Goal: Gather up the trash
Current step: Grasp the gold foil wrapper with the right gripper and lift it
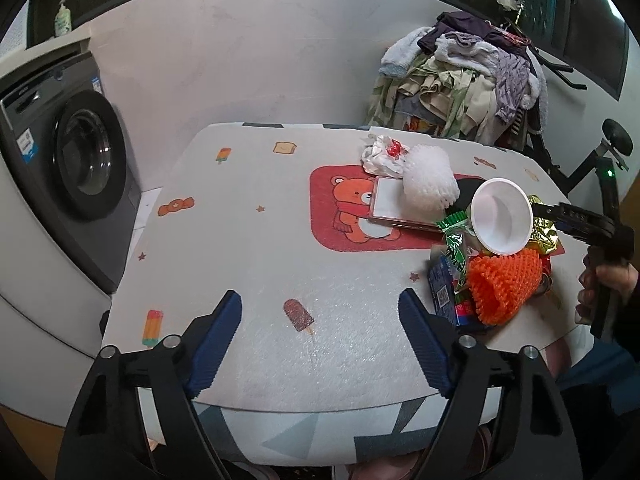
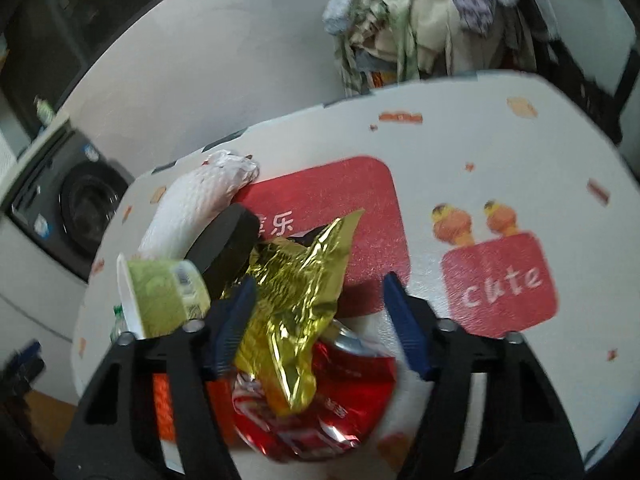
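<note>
A heap of trash lies on the right of the cartoon-print table (image 1: 240, 220): a white foam net (image 1: 430, 178), crumpled white paper (image 1: 380, 152), a white cup (image 1: 502, 216), an orange foam net (image 1: 504, 284), a green wrapper (image 1: 454, 240) and gold foil (image 1: 544, 236). My left gripper (image 1: 320, 320) stands open over bare cloth near the front edge, left of the heap. In the blurred right wrist view my right gripper (image 2: 320, 320) straddles the gold foil (image 2: 296, 280) above a crushed red can (image 2: 340, 400). Its left pad touches the foil and the right pad stands clear of it.
A washing machine (image 1: 76, 160) stands left of the table. A pile of clothes (image 1: 460, 80) sits behind the far right corner, with an exercise bike (image 1: 600, 160) beside it. A hand (image 1: 592, 296) holds the right gripper's handle. A black round lid (image 2: 228, 240) lies by the cup (image 2: 160, 300).
</note>
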Motion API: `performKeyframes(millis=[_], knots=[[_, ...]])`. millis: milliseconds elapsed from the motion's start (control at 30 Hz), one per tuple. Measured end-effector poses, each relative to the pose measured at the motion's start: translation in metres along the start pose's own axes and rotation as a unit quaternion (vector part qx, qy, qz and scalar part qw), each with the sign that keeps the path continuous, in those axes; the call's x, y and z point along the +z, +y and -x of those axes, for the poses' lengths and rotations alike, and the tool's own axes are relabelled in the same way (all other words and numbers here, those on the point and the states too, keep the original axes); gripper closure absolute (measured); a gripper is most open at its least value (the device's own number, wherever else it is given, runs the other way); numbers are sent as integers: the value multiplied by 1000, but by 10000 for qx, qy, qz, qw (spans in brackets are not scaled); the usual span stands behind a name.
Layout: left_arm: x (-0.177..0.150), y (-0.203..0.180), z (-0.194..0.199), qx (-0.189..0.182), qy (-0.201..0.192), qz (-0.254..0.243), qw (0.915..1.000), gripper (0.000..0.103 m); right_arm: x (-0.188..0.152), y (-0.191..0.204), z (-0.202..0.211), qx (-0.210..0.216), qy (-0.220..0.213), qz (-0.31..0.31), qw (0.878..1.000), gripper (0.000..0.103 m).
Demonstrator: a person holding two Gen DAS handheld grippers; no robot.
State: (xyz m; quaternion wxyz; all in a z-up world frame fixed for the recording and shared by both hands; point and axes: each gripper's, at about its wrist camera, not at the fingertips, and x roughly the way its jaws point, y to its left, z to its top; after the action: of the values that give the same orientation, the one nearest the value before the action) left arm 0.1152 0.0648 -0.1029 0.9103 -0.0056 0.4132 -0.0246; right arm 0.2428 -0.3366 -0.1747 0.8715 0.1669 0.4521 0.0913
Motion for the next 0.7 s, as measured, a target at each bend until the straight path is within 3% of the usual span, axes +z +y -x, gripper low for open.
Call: performKeyframes(millis=[67,167,267,500,700], knots=[[2,-3,-3,-15,-3,-62,10000,28,2,1,-1,243,80,-114,9996,75],[2,-7,-8,-70,30,-72,9999,31,5,8,15,381,-143,-51,9992,85],[2,-10,-10,-144,38,-26,9999,31,8,17,42,310,-544,140,9979,89],[2,-13,-11,-311,69,50,9995,31,9,38,102,-470,-1437,949,9839,89],[12,-12,-19,-511,166,229,9983,33,4,37,124,-659,-1781,1186,9746,91]])
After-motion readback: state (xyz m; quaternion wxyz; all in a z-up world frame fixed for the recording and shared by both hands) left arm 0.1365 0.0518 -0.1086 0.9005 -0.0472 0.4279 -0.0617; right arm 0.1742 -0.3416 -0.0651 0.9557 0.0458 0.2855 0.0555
